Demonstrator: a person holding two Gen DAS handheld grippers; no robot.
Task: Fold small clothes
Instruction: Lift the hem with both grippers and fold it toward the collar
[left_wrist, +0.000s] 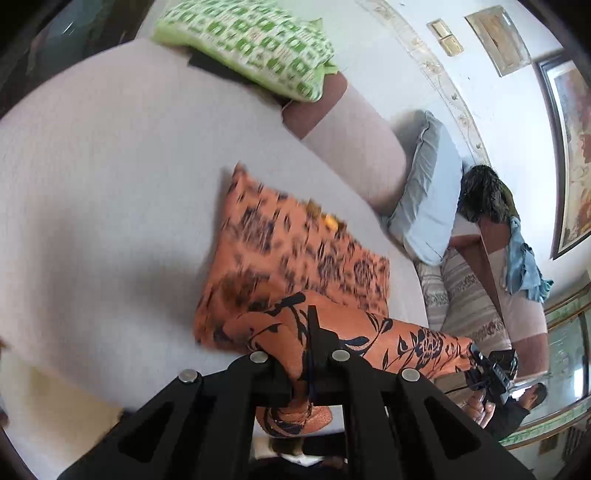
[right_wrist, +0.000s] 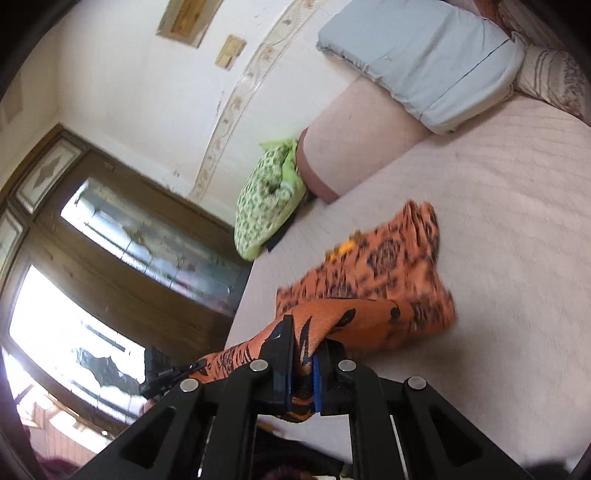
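Observation:
An orange garment with a dark floral print (left_wrist: 295, 258) lies on the pale bed sheet (left_wrist: 110, 184); its near edge is lifted. My left gripper (left_wrist: 308, 354) is shut on the garment's near edge. My right gripper (right_wrist: 306, 354) is shut on the same garment (right_wrist: 376, 273) at another point of that edge. The cloth stretches between the two grippers; the right gripper shows in the left wrist view (left_wrist: 491, 369) at the lower right, and the left gripper shows in the right wrist view (right_wrist: 166, 373) at the lower left. The far part of the garment is blurred.
A green patterned pillow (left_wrist: 251, 44) lies at the bed's far end. A pale blue pillow (left_wrist: 428, 192) leans on the rolled pink bolster (left_wrist: 354, 147). Dark and blue clothes (left_wrist: 517, 251) hang at the right. A wooden window frame (right_wrist: 110, 240) lines the wall.

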